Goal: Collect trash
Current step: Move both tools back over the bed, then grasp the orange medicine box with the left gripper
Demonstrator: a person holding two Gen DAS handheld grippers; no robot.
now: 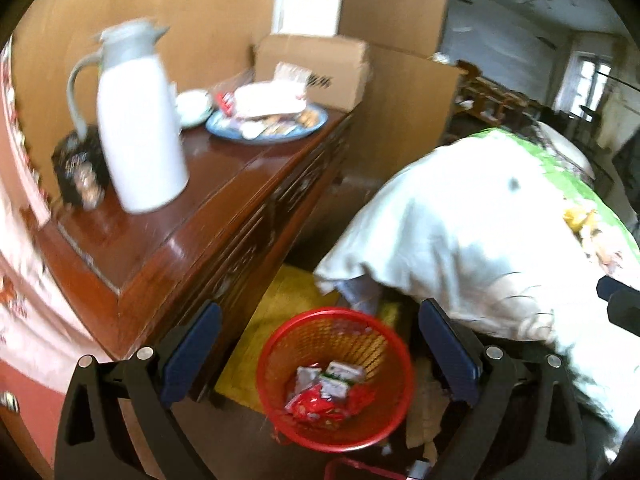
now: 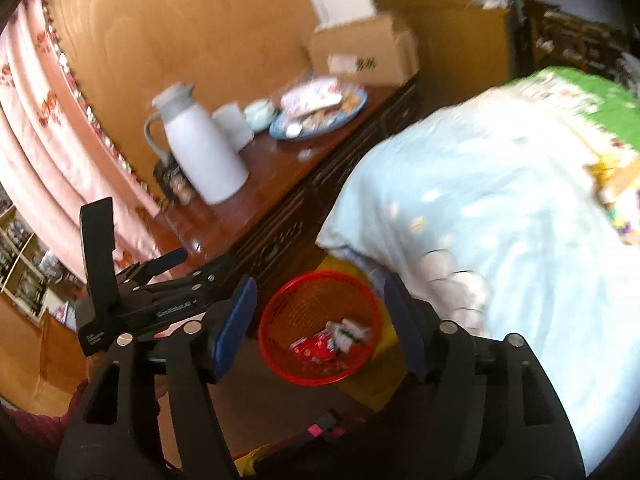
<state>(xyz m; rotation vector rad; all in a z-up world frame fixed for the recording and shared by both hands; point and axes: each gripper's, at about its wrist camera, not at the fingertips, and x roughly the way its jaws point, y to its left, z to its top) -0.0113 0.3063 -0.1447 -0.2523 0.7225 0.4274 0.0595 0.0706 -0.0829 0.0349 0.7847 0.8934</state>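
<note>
While the red basket sits on the floor between counter and bed to catch wrappers, both the left hand-held gripper and the right hand-held gripper hang above it, jaws wide and empty.

Home bedroom: bed, wooden dresser, thermos.

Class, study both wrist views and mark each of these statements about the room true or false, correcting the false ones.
1. The red basket holds wrappers. True.
2. The white jug lies on its side on the floor. False: it stands on the wooden cabinet.
3. The right tongs grip a wrapper. False: they are open with nothing between the pads.
4. A blue plate of snacks sits in front of a cardboard box. True.
5. The left tongs are shut. False: they are open and empty.
</note>
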